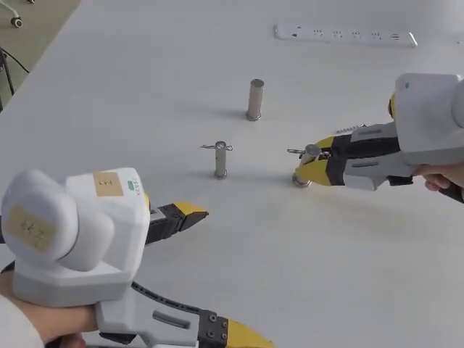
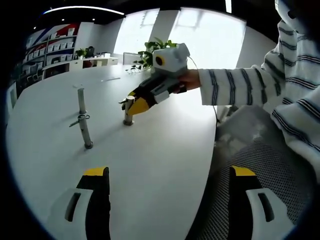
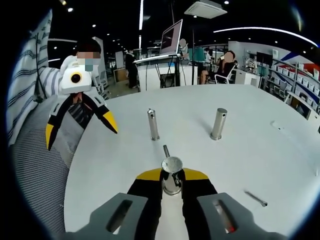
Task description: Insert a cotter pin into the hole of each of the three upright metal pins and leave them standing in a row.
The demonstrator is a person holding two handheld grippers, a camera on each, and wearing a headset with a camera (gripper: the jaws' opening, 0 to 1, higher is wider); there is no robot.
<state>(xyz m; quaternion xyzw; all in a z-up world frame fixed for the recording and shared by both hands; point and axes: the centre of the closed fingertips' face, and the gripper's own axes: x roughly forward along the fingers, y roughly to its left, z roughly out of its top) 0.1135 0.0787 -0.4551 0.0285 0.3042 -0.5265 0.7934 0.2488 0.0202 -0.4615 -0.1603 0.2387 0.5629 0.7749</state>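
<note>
Three metal pins stand upright on the white table [image 1: 304,268]. The far pin [image 1: 255,99] is bare. A cotter pin [image 1: 217,147] runs through the top of the middle pin [image 1: 221,161]. My right gripper [image 1: 309,168] is shut on the right pin [image 3: 171,175], and a cotter pin [image 3: 166,150] sticks out of that pin's head. My left gripper [image 1: 217,275] hovers open at the near left, holding nothing. In the left gripper view the jaws stand wide apart, well short of the middle pin [image 2: 85,129].
A loose cotter pin [image 3: 256,198] lies on the table to the right of the held pin. A white power strip [image 1: 344,34] lies at the table's far edge. The person's striped sleeve [image 2: 240,87] reaches in behind the right gripper.
</note>
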